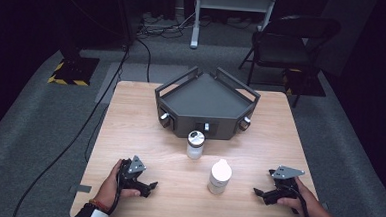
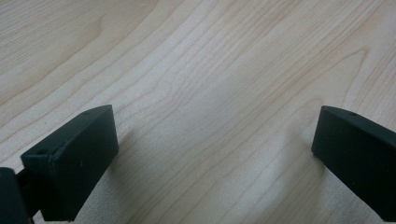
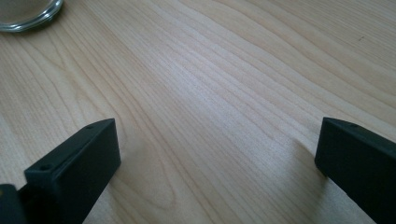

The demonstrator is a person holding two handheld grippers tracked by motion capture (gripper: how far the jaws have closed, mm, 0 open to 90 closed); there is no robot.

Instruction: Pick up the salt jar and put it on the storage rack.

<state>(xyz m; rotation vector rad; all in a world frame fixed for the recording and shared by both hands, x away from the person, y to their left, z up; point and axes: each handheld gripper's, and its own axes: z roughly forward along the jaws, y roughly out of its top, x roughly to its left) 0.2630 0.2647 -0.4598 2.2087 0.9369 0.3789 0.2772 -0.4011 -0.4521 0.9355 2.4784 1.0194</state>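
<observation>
Two jars stand near the middle of the wooden table (image 1: 130,115): a clear one with a silver lid (image 1: 195,144) just in front of the rack, and a white one with a white cap (image 1: 220,176) nearer me. My left gripper (image 1: 151,188) rests on the table at the front left, open, its jaws wide apart over bare wood (image 2: 210,116). My right gripper (image 1: 256,192) rests at the front right, open too, nothing between its jaws. A glass base (image 3: 25,11) shows at the top left corner of the right gripper view.
A dark grey angled rack (image 1: 206,101) with knobs along its front stands at the table's far middle. A black chair (image 1: 289,43) and a white frame (image 1: 234,5) stand on the floor beyond. Cables (image 1: 100,113) run along the carpet at the left.
</observation>
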